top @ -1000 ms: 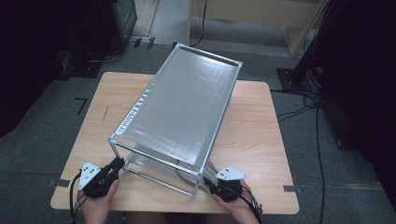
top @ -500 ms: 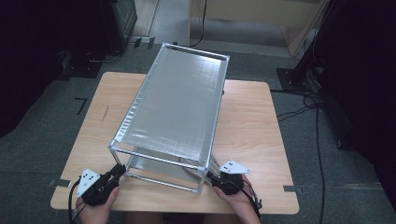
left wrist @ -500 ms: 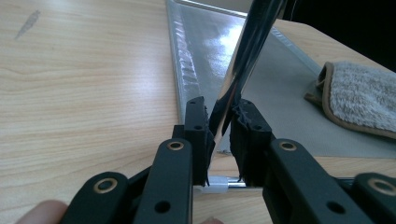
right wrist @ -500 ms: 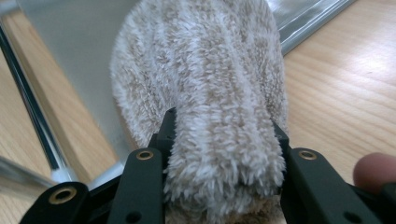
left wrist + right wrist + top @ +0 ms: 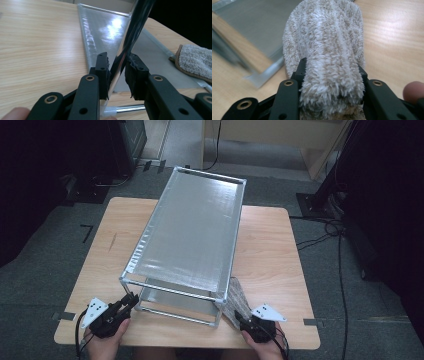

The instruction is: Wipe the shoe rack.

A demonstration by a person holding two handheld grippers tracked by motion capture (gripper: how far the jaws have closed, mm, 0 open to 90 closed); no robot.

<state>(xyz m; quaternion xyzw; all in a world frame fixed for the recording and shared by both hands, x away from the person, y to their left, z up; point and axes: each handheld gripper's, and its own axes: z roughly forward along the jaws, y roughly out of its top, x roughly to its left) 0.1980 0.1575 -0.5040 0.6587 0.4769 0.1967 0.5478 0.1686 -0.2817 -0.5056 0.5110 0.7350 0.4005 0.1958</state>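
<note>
A silver two-tier metal rack [image 5: 192, 237] stands on the wooden surface [image 5: 280, 250]. Left tongs [image 5: 117, 71], at 7 o'clock, have just been opening around its corner post. Right tongs [image 5: 331, 75], at 5 o'clock, grip a fluffy beige towel [image 5: 329, 50].

metal rack [image 5: 192, 237] fills the table's [image 5: 272, 250] middle, bare wood either side

Two-tier metal rack [image 5: 192, 232] with silver shelves and chrome tubes, standing on the table, long and slightly skewed; near-left corner post [image 5: 125, 48] between the left gripper [image 5: 117, 68] jaws, which have just been opening, small gap at one pad. Beige striped fluffy towel [image 5: 329, 55], bunched, clamped in the right gripper [image 5: 331, 75], beside the rack's near-right corner.
</note>
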